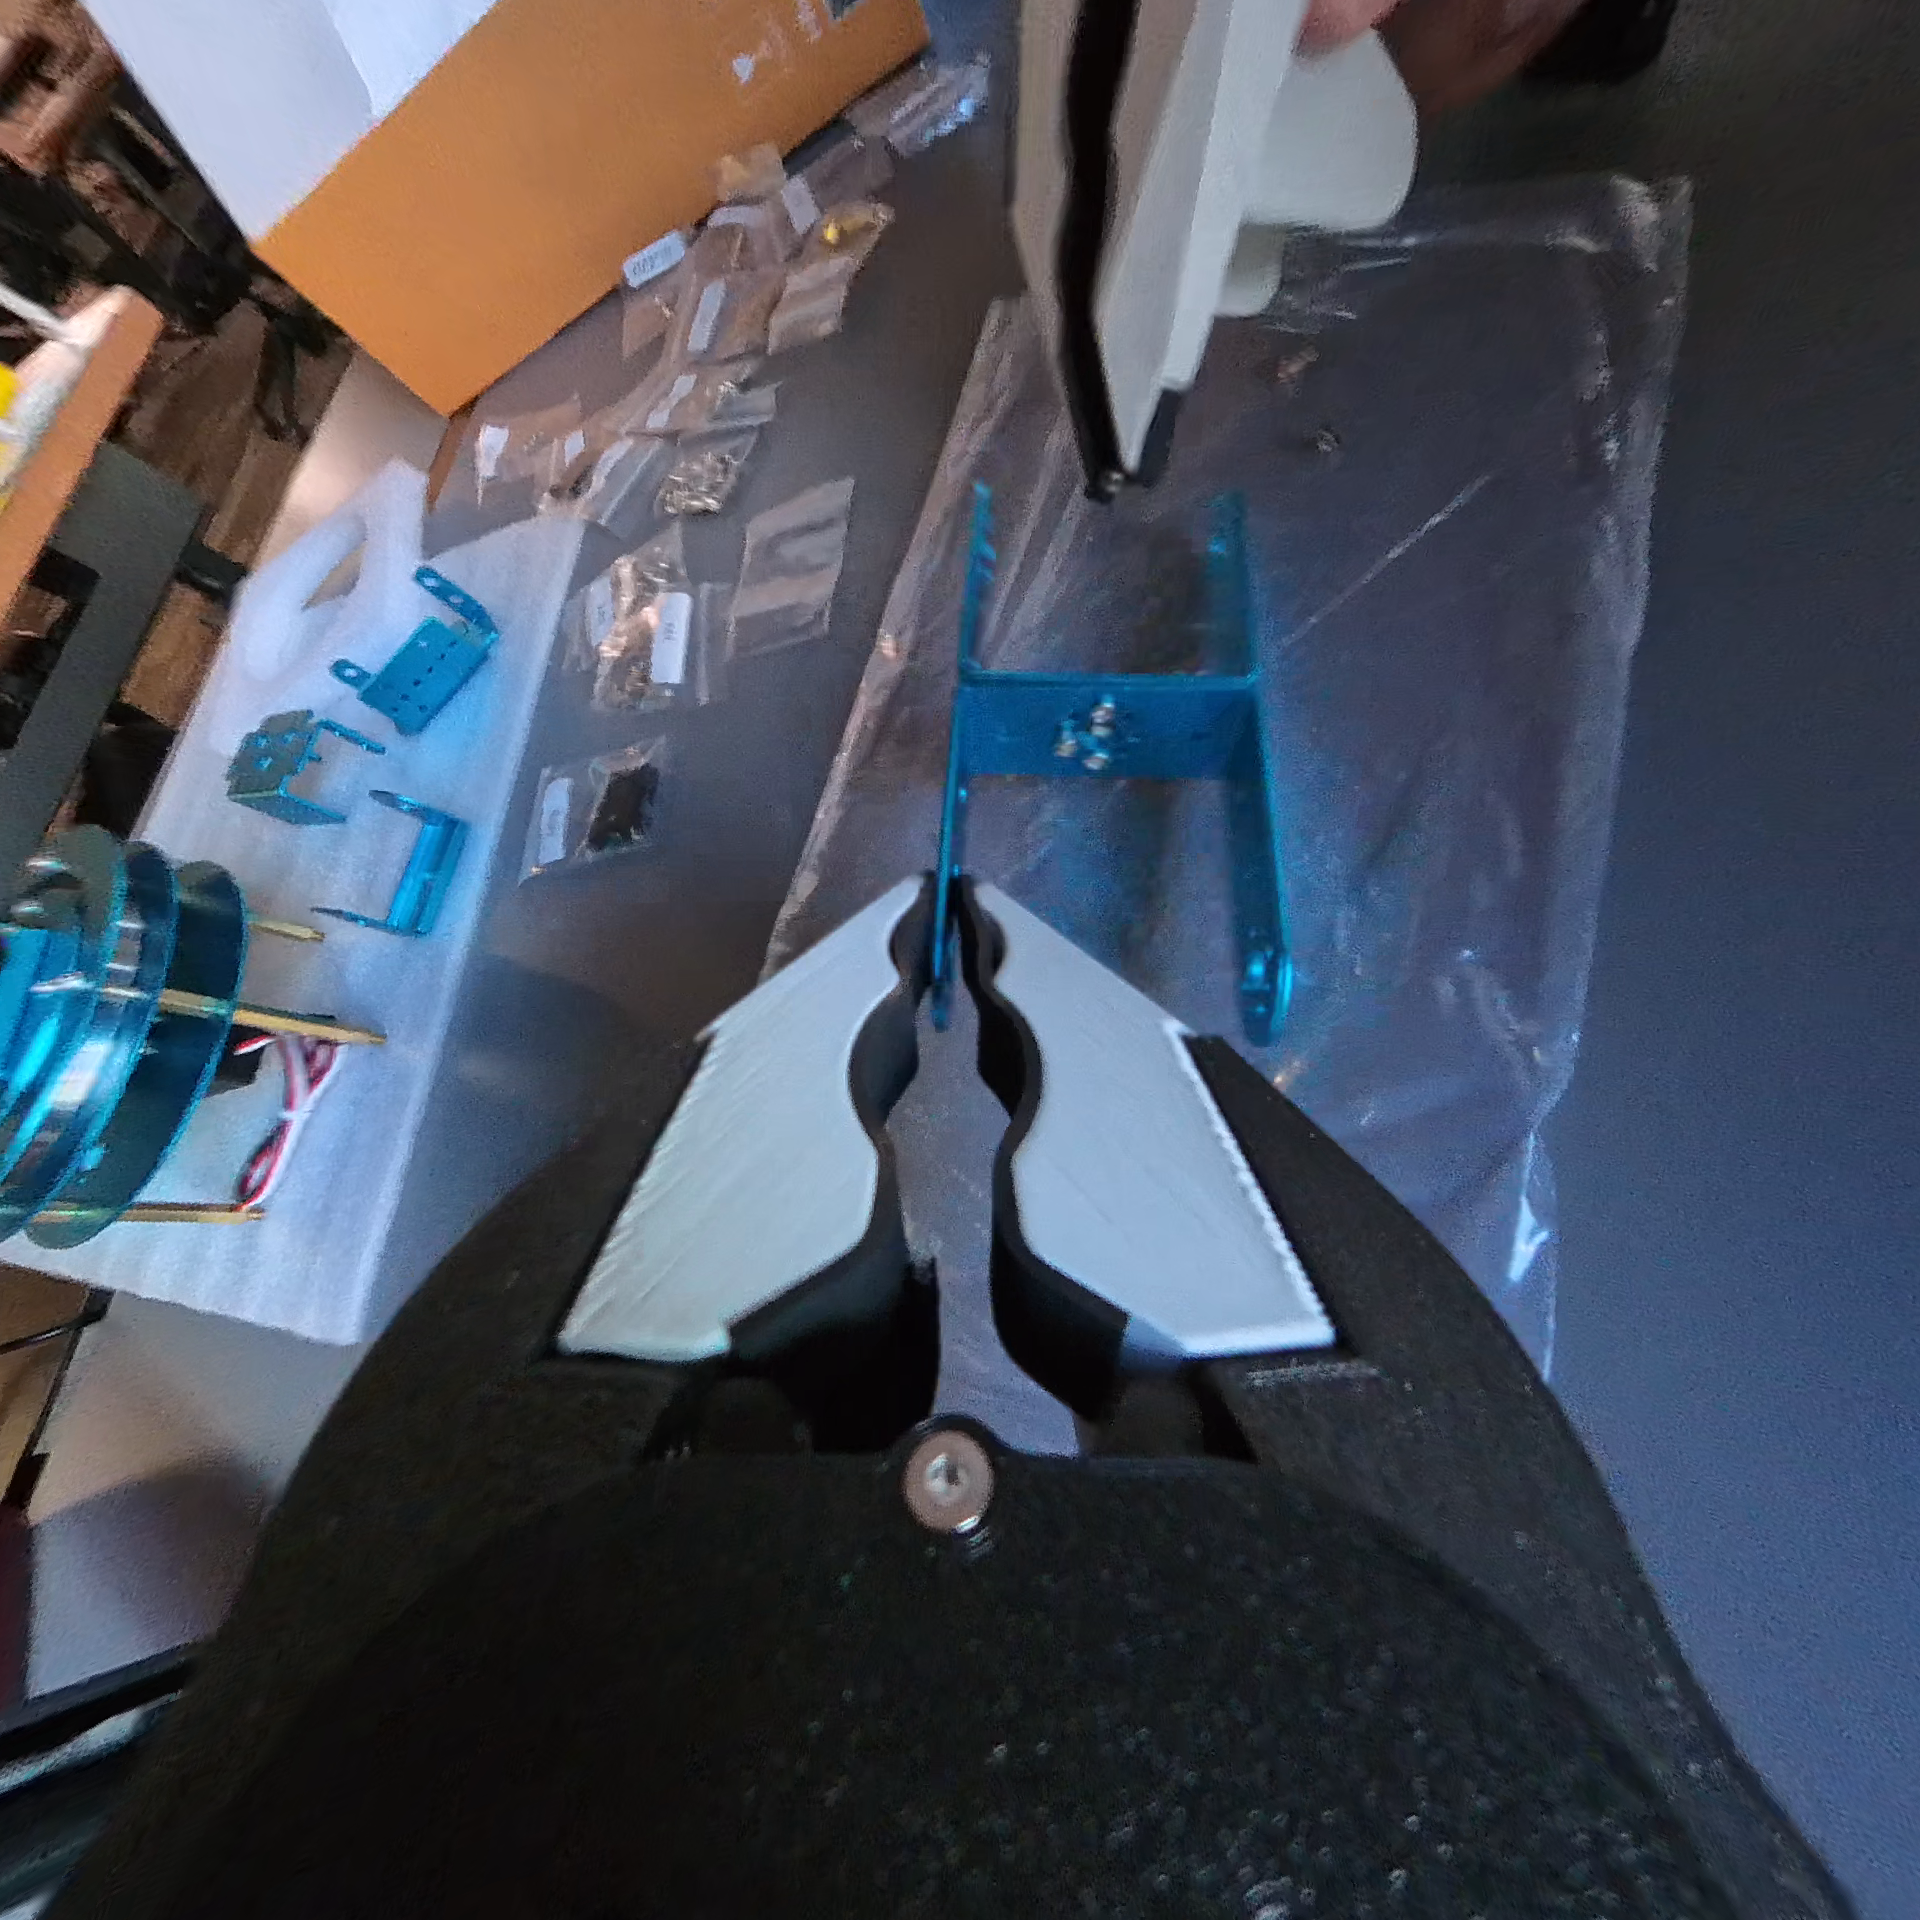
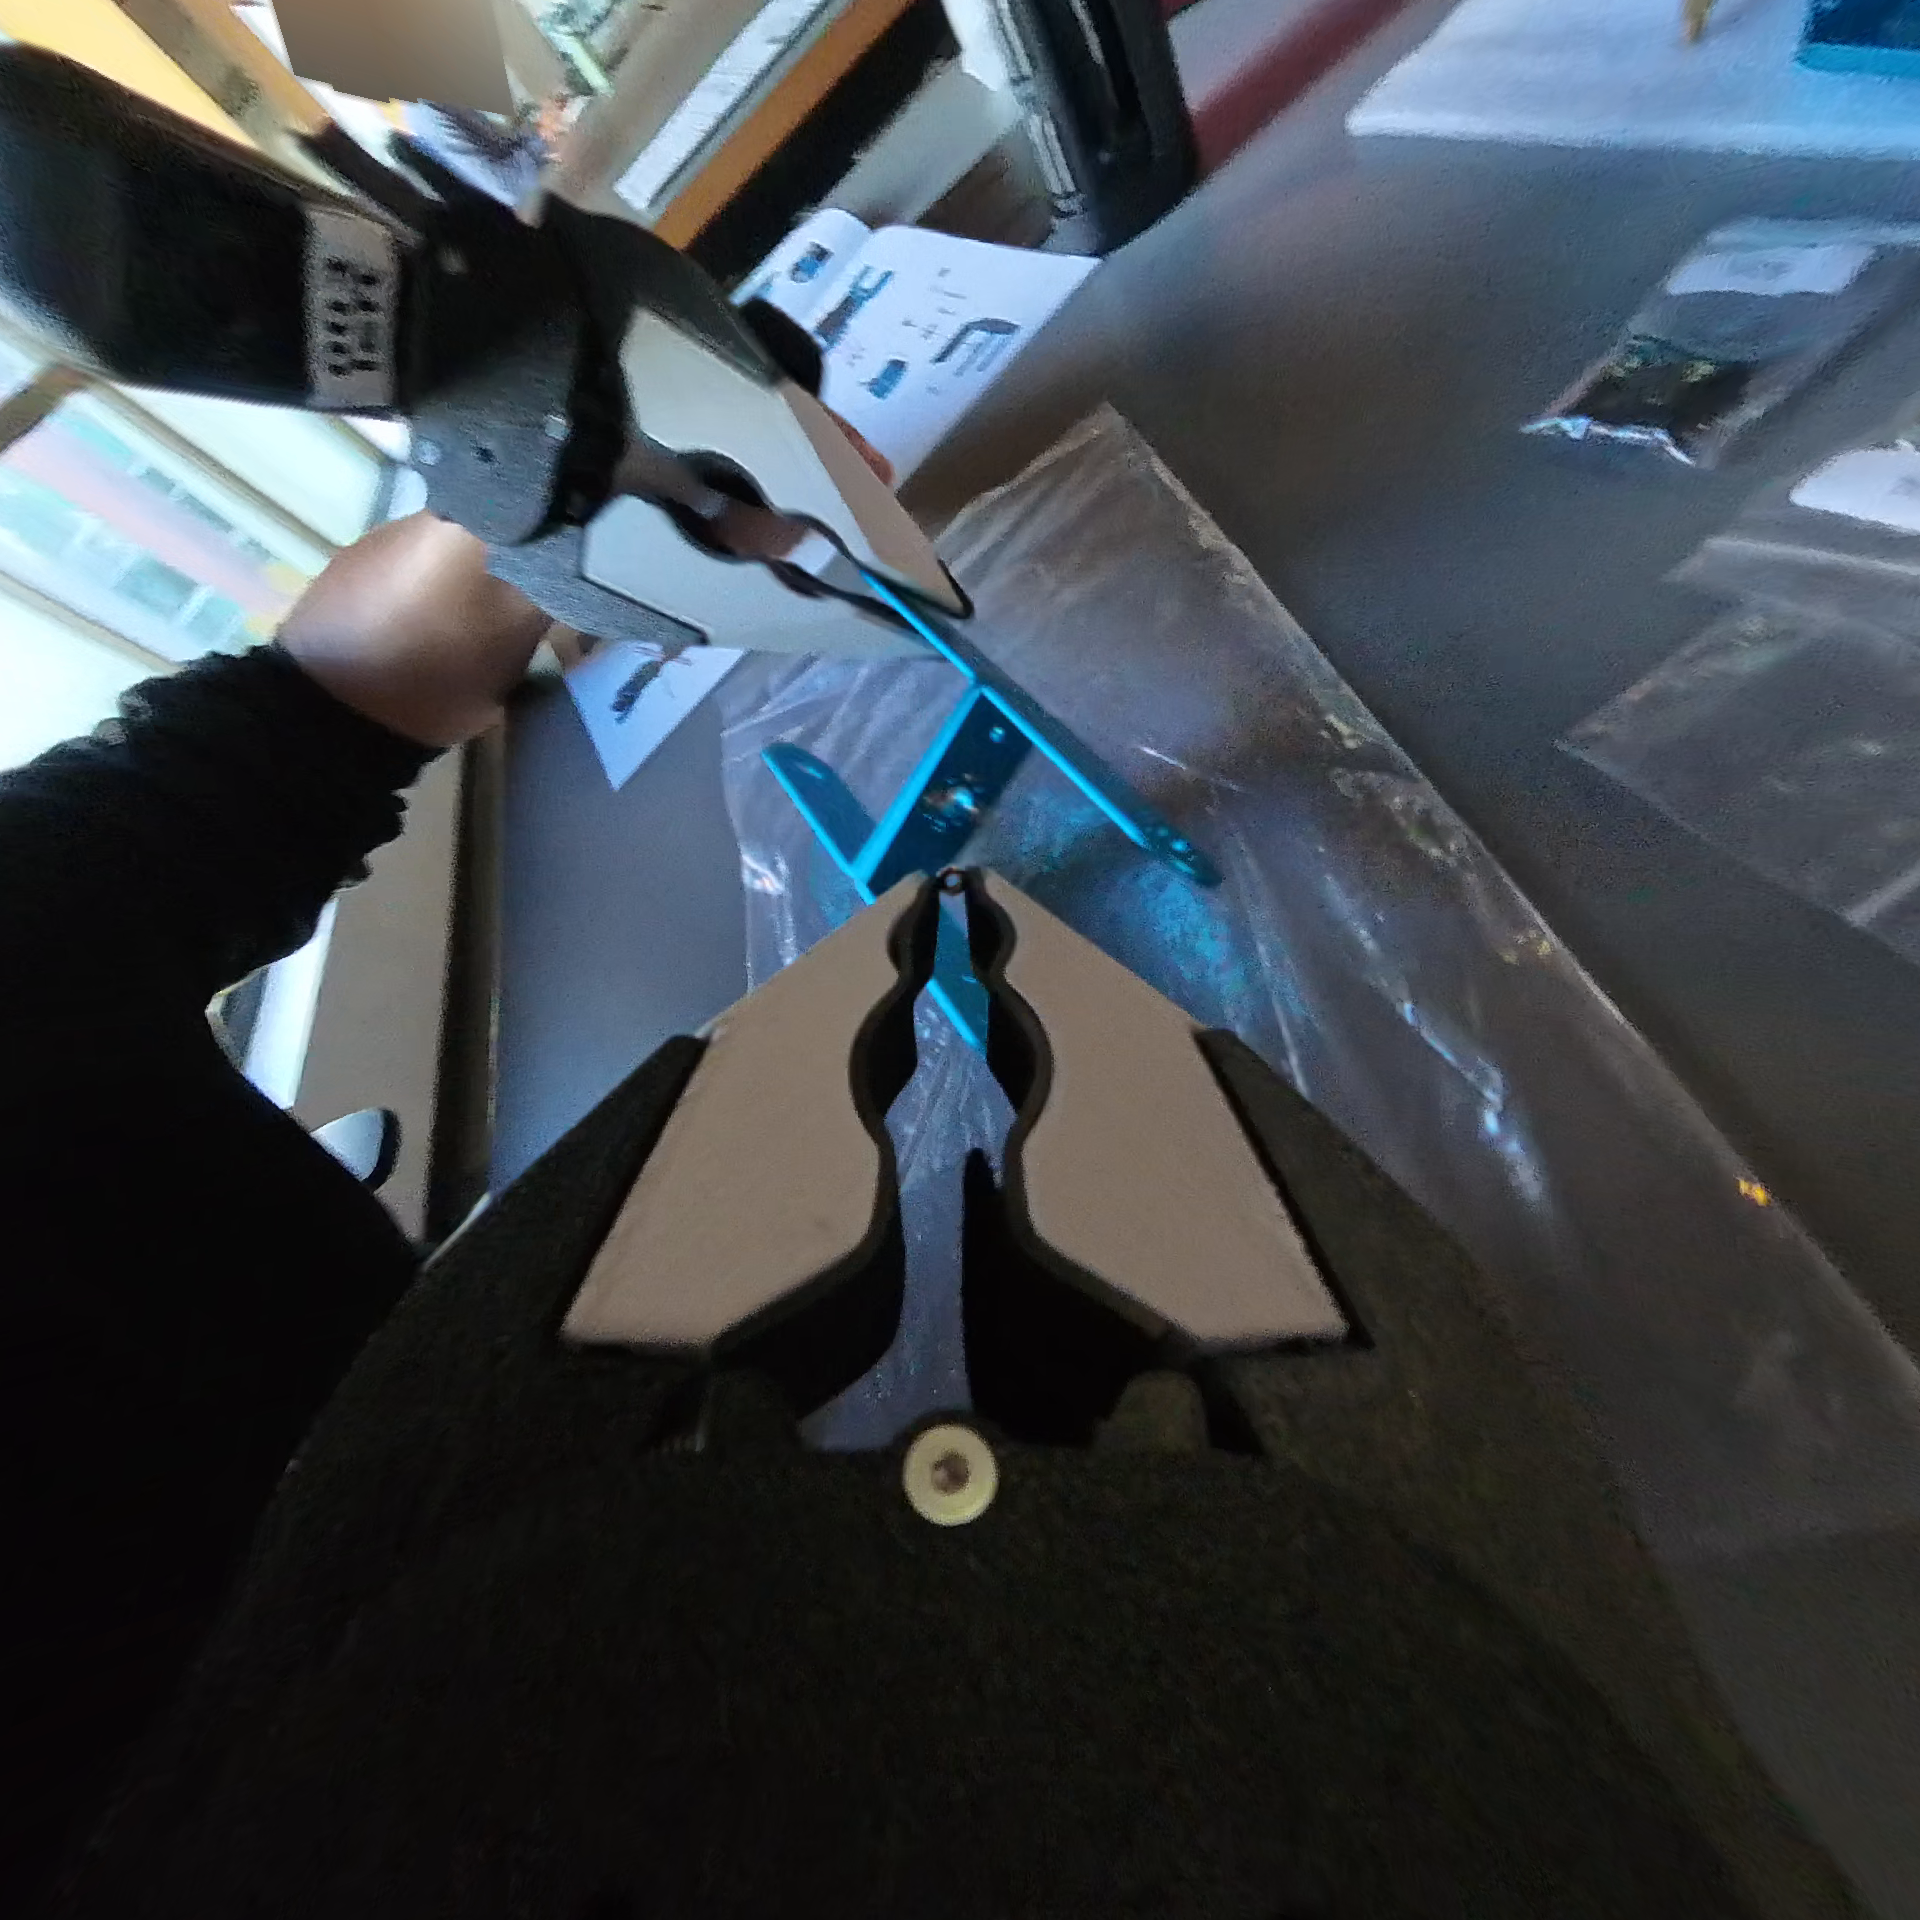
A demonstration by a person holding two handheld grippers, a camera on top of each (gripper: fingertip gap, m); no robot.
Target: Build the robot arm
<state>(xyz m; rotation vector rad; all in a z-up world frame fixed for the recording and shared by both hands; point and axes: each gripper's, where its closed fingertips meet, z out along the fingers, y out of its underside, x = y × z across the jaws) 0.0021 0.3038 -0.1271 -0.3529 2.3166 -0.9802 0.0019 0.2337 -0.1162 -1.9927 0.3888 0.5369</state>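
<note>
A blue H-shaped metal bracket [image 1: 1101, 717] with screws in its crossbar is over a clear plastic bag [image 1: 1455, 623] on the dark table. My left gripper [image 1: 948, 894] is shut on the near end of the bracket's left arm. The right wrist view shows the same grip from the side, with the left gripper [image 2: 935, 608] clamped on the bracket [image 2: 940, 790]. My right gripper [image 2: 952, 883] is shut on a small round metal part [image 2: 953, 879] at its tips, just in front of the crossbar. In the left wrist view the right gripper [image 1: 1122, 473] points down beyond the bracket's far end.
A white foam sheet [image 1: 312, 1039] at the left carries several smaller blue brackets [image 1: 426, 665] and a blue disc assembly [image 1: 94, 1039]. Small bags of hardware [image 1: 686, 416] lie beside a cardboard box [image 1: 540, 208]. Printed sheets [image 2: 914, 332] lie farther off. A hand [image 2: 416, 623] holds the left gripper.
</note>
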